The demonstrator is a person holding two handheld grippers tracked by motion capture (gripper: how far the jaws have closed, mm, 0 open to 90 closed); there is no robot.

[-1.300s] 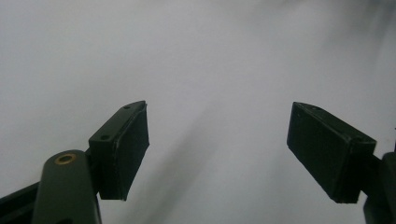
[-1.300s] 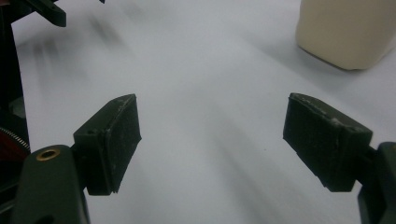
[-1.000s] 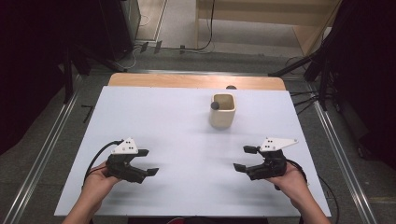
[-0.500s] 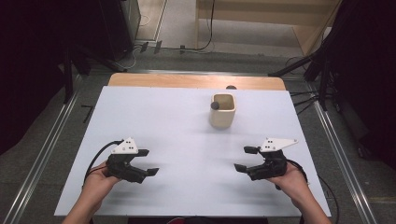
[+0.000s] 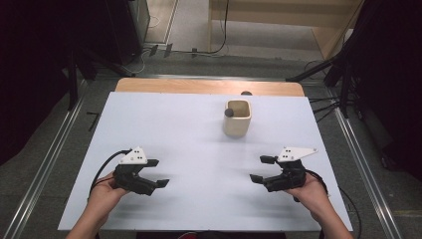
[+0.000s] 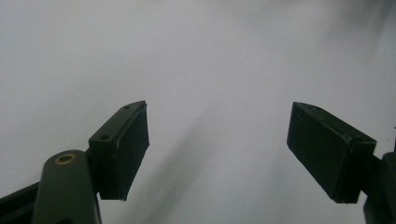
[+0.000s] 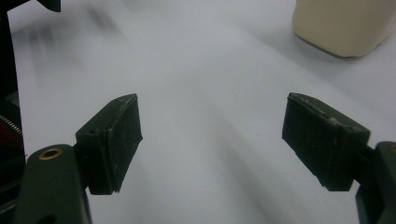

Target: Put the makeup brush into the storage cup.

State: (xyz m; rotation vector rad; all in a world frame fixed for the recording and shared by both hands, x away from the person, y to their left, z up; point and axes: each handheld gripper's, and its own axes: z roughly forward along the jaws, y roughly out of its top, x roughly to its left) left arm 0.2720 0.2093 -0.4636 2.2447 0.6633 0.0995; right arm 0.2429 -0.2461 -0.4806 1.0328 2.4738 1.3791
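Both claws stand with jaws wide apart and nothing between them, the left gripper (image 5: 158,173) and right gripper (image 5: 259,169) low over the smooth white table (image 5: 189,134). Well ahead of the right one stands a cream, square-mouthed cup (image 5: 237,118) (matte, rounded corners), upright near the far edge. A small dark ball (image 5: 229,113) rests at its rim.

no readable text, labels, brands or numbers anywhere

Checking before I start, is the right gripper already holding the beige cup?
No, the right gripper is open with nothing between its fingers, and the beige cup stands apart from it, farther up the white table.
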